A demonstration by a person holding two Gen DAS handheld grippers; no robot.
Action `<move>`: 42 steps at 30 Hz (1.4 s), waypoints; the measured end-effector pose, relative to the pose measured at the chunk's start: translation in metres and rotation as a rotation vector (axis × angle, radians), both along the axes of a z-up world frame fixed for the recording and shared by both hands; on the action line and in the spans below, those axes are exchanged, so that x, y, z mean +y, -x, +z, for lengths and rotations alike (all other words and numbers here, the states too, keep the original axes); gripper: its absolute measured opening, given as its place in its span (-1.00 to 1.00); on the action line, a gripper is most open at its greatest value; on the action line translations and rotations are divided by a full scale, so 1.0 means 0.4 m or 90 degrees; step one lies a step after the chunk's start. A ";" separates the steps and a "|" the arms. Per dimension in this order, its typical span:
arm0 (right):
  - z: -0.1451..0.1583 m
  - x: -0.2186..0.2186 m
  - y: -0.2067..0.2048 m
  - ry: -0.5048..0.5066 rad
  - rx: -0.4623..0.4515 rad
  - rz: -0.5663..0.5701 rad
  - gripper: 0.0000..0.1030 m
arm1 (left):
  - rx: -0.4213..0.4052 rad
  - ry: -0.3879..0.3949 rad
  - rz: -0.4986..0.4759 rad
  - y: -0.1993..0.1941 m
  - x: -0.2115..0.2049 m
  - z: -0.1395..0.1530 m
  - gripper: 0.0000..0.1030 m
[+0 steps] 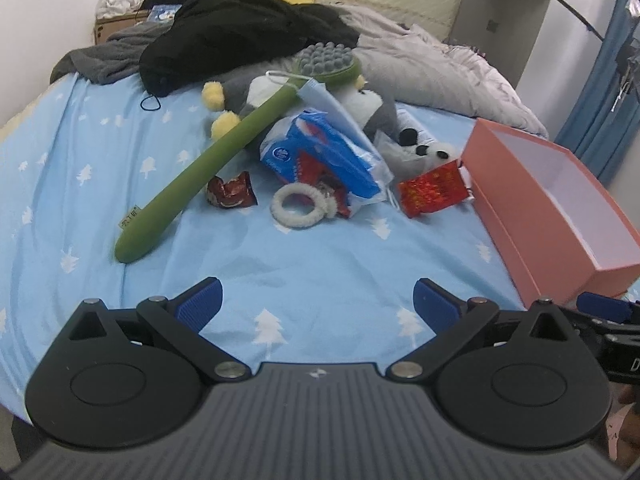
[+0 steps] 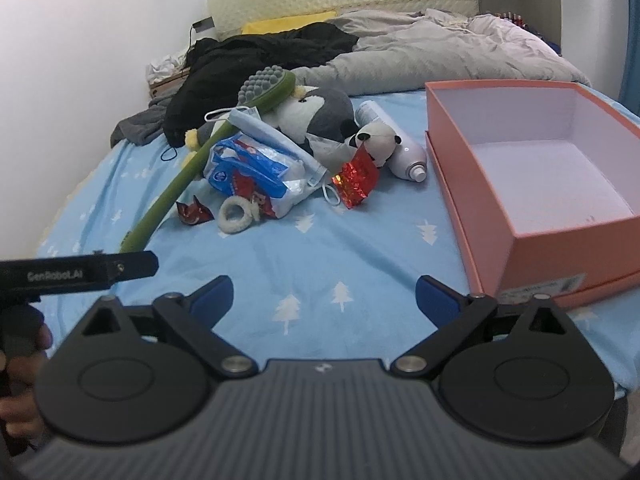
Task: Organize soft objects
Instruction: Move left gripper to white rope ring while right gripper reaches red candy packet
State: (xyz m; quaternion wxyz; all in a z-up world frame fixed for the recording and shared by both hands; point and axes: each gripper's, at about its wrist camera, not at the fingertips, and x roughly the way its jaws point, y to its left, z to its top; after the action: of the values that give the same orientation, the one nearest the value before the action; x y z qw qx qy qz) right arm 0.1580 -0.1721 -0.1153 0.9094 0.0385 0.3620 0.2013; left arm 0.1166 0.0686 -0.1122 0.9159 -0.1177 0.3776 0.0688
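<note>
A pile lies on the blue bed sheet: a grey penguin plush, a small panda plush, a white fluffy hair ring, a blue tissue pack, a face mask and a green massage brush. An open pink box stands to the right, empty. My left gripper and right gripper are open and empty, hovering over the sheet short of the pile.
Red snack wrappers and a crumpled one lie by the pile. A white spray bottle lies behind the panda. Black clothes and a grey quilt cover the far bed. The left gripper shows in the right wrist view.
</note>
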 end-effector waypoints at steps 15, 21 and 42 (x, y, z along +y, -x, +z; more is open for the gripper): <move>-0.096 0.083 -0.192 0.027 0.007 0.027 0.43 | 0.016 -0.032 -0.018 -0.190 0.026 -0.089 0.72; -0.142 0.098 -0.288 0.043 -0.013 0.018 0.42 | 0.030 -0.030 -0.012 -0.277 0.039 -0.138 0.59; -0.277 0.160 -0.513 0.029 0.010 0.004 -0.10 | 0.043 0.007 -0.014 -0.477 0.067 -0.264 -0.04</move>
State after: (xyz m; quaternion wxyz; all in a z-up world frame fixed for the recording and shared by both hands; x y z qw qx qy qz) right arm 0.3633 -0.1080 -0.2262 0.9065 0.0182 0.3737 0.1955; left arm 0.3074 0.0955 -0.2179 0.9025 -0.1162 0.4103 0.0602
